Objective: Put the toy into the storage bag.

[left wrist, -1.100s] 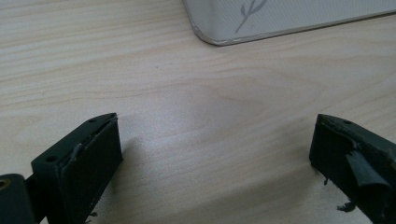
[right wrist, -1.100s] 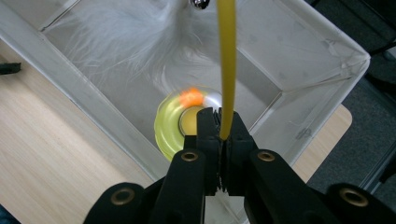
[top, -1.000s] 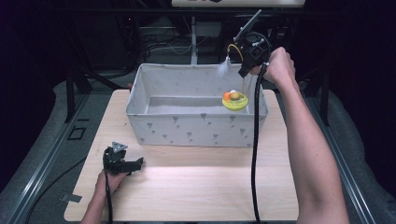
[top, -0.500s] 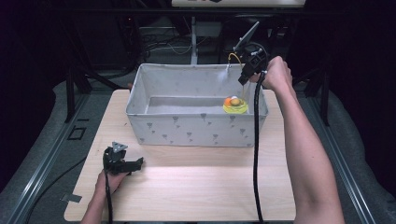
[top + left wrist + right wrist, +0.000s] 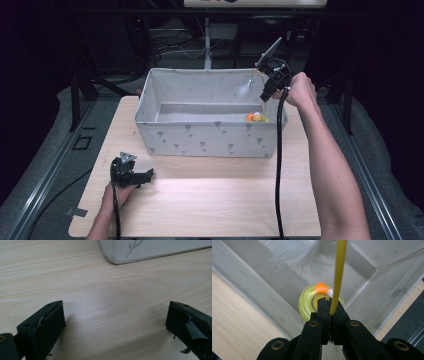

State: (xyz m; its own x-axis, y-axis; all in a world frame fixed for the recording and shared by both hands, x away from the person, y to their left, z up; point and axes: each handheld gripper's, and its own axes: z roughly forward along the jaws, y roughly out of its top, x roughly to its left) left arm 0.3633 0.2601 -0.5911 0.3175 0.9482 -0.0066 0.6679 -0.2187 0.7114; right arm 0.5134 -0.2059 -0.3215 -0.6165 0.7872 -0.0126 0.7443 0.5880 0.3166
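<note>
Right gripper, which I hold above the fabric bin, is clamped on a yellow strip; left gripper, spread wide, rests before that bin.

One bin, two tools.

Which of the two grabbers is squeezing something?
The right gripper, up over the grey fabric bin. Its fingers are shut on a thin yellow strip, while the left gripper rests open over the table.
</note>
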